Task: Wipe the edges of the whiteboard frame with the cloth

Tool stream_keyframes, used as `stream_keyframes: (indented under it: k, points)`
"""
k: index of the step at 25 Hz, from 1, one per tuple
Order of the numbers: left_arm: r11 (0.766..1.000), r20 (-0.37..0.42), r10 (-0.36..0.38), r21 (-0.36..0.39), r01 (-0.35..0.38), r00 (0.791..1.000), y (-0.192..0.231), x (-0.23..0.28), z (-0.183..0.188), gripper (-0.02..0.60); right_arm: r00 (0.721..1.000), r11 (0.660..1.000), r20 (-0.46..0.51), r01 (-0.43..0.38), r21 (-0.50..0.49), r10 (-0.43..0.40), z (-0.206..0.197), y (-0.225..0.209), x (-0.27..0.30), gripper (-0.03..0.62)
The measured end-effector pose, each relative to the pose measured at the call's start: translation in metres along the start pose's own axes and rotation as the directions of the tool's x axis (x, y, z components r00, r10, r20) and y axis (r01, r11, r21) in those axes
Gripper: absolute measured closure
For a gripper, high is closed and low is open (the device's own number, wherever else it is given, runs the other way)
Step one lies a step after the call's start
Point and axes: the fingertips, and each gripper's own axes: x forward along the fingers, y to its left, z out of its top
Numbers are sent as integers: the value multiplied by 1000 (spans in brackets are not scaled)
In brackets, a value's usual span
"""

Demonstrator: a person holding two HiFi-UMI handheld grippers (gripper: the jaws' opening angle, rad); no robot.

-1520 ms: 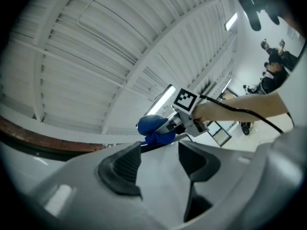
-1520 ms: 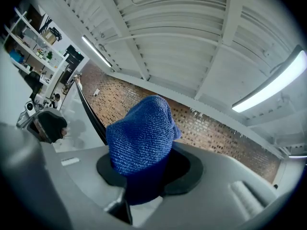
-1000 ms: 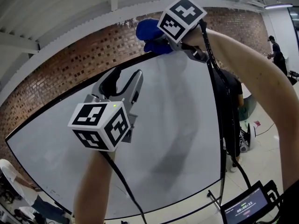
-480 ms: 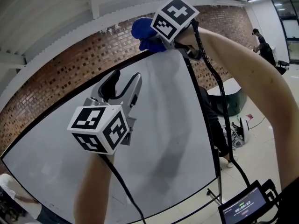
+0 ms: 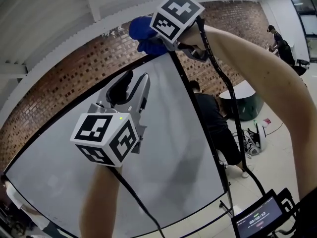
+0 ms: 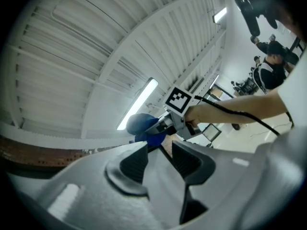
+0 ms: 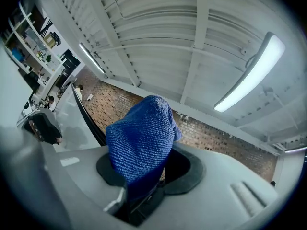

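Observation:
A blue cloth [image 5: 142,33] is bunched in my right gripper [image 5: 154,42], which is shut on it and presses it to the black whiteboard frame [image 5: 198,118] by the top right corner. In the right gripper view the cloth [image 7: 141,138] bulges out of the right gripper [image 7: 144,174] and hides the pads. My left gripper [image 5: 132,85] hovers lower, in front of the white board face. Its jaws have just been closing, but a gap stays and nothing is between them. The left gripper view looks past the left gripper [image 6: 160,158] up at the cloth [image 6: 141,126].
A brick wall [image 5: 74,78] stands behind the board. A person in dark clothes [image 5: 213,123] is bent over just past its right edge, beside a round table [image 5: 242,100]. A small screen [image 5: 260,219] sits at the bottom right. Cables hang from both grippers.
The cloth in the right gripper now sits nearer the board's top right corner. The left gripper's jaws have narrowed, and it has stayed in front of the board.

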Motion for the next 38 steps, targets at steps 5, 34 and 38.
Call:
stream_keyframes:
  k: [5,34,38]
  points:
    - [1000,-39,5,5,-5,999,-6,25,-1,420,999,997,24,19,76,-21,-22,-42,-12,453]
    - [985,-281,-169,-87,151,945,-70,48,-58,453,858,593,445,-503,629,257,-169,60,-16,454]
    - [981,-285,-186,-112,160,940,-85,53,-79,492,858,584,441,-506,635,264,-192,67,-15,454]
